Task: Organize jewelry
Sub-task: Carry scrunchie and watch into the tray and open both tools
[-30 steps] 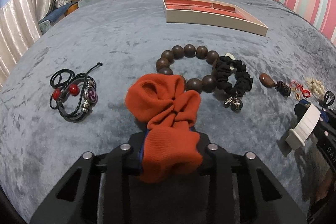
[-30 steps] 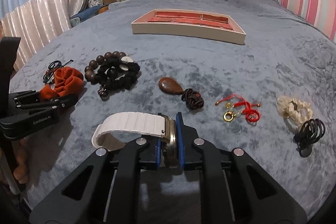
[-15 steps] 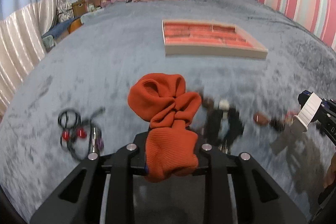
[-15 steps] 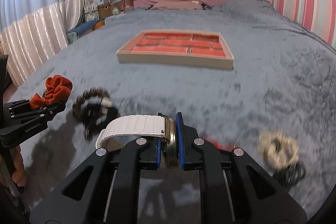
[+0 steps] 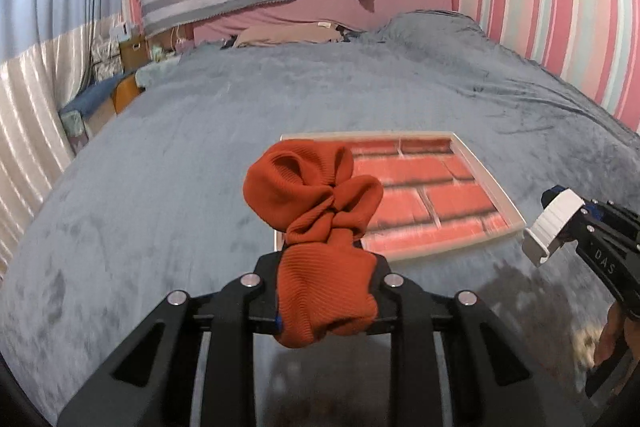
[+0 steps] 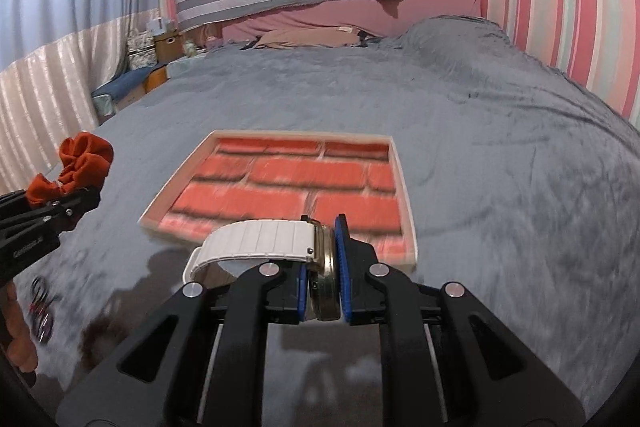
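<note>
- Grey plush bedspread (image 6: 480, 147) fills both frames; shallow cream tray with red brick-pattern lining (image 6: 404, 187) lies centre.
- My left gripper (image 5: 326, 291) clamps orange ribbed fabric scrunchie (image 5: 312, 195), lower centre.
- My right gripper (image 6: 323, 283) clamps white-strapped gold-cased wristwatch (image 6: 256, 243), lower centre.

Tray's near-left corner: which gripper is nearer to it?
Left. The left gripper, holding the orange scrunchie, hangs before the tray at that corner; the right gripper, holding the white watch, is toward the near-right corner.

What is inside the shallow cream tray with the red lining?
In the right wrist view the shallow cream tray with the red lining shows only bare red compartments. Its near edge is covered by the white-strapped watch; in the left wrist view the orange fabric scrunchie hides its left part.
</note>
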`<state>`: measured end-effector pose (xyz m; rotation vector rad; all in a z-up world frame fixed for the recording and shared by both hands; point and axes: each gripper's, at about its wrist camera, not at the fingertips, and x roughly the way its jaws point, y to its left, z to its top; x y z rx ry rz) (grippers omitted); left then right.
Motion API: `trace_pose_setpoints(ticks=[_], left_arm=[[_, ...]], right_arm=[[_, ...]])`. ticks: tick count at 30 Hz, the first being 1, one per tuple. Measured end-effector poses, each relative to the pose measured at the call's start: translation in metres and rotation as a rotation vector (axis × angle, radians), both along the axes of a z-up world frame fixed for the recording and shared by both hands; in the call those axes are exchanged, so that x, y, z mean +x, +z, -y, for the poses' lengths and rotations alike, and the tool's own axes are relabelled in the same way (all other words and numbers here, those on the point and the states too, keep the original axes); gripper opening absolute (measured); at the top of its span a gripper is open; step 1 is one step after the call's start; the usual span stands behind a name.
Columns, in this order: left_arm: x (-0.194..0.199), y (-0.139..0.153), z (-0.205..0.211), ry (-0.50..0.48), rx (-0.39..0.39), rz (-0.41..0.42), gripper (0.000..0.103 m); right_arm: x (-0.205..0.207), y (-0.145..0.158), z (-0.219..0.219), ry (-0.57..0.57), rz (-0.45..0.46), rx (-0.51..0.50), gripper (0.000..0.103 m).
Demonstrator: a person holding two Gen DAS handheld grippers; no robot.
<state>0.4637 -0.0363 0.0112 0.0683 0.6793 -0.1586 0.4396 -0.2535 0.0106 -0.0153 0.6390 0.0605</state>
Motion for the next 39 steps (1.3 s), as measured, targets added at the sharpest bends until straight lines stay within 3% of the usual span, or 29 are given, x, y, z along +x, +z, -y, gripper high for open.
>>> trace_pose_setpoints(ticks=[5, 11, 21, 34, 39], left_arm=[[0.074, -0.008, 0.016, 0.006, 0.006, -0.034, 0.025], [0.142, -0.037, 0.028, 0.015, 0.011, -0.115, 0.025], [0.233, -0.079, 0.041, 0.032, 0.027, -0.273, 0.025], [0.263, -0.115, 0.038, 0.031, 0.059, -0.376, 0.026], [0.265, -0.116, 0.039, 0.031, 0.082, -0.379, 0.040]], right_arm=[[0.076, -0.003, 0.010, -0.023, -0.030, -0.004, 0.013], [0.152, -0.028, 0.011, -0.041, -0.105, -0.051, 0.013], [0.229, -0.067, 0.022, -0.099, -0.242, -0.086, 0.013], [0.266, -0.100, 0.034, -0.146, -0.370, -0.077, 0.013], [0.266, -0.102, 0.033, -0.144, -0.394, -0.067, 0.014]])
